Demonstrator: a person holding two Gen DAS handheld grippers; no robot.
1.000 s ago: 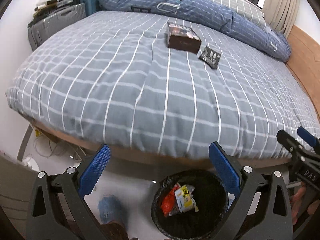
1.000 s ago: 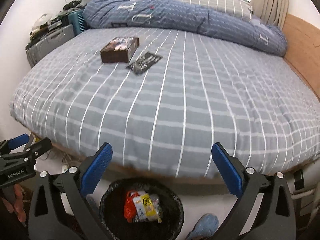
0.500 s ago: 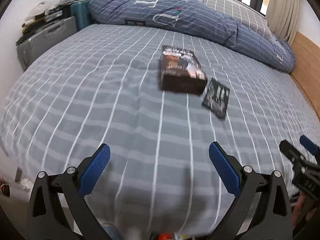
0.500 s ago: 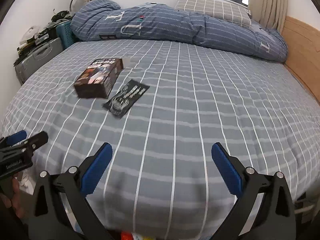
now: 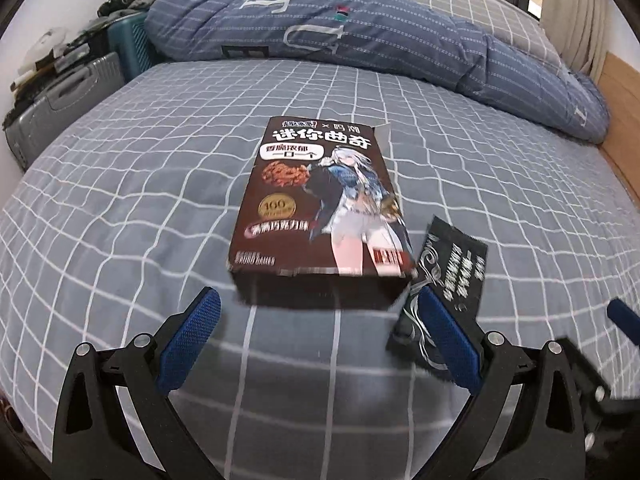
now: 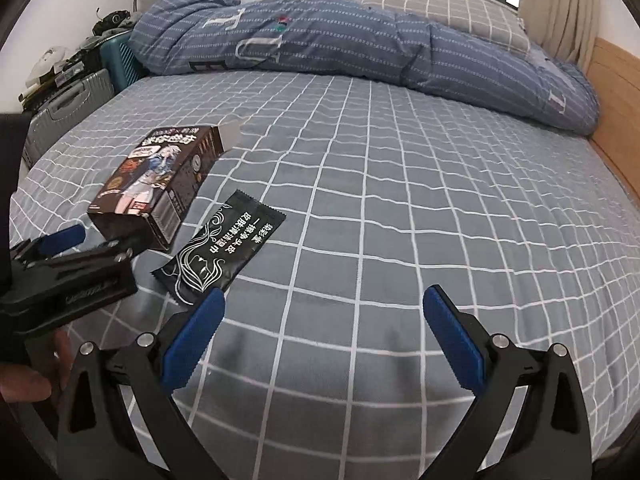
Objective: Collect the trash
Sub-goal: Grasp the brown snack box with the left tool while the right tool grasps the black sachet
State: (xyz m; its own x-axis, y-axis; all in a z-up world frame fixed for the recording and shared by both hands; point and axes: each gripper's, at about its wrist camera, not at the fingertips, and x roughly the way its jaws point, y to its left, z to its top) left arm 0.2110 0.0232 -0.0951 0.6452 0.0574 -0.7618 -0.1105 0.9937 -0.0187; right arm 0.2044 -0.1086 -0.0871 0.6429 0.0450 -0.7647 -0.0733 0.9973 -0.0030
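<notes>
A dark brown snack box [image 5: 320, 208] with a cartoon figure lies flat on the grey checked bed; it also shows in the right wrist view [image 6: 156, 184]. A black sachet [image 5: 444, 292] lies just right of it, also in the right wrist view [image 6: 220, 252]. My left gripper [image 5: 316, 332] is open and empty, just short of the box's near end, its right finger over the sachet's edge. My right gripper [image 6: 324, 340] is open and empty over bare sheet, right of the sachet. The left gripper also shows at the left of the right wrist view [image 6: 72, 240].
A rolled blue duvet [image 5: 360, 36] and a pillow [image 6: 444, 8] lie along the far side of the bed. Suitcases [image 5: 60, 96] stand at the left bedside. A wooden headboard [image 6: 616, 92] runs along the right.
Both grippers have moved up from the bin on the floor and forward over the bed. The box and sachet are now close in front. The bin is out of view.
</notes>
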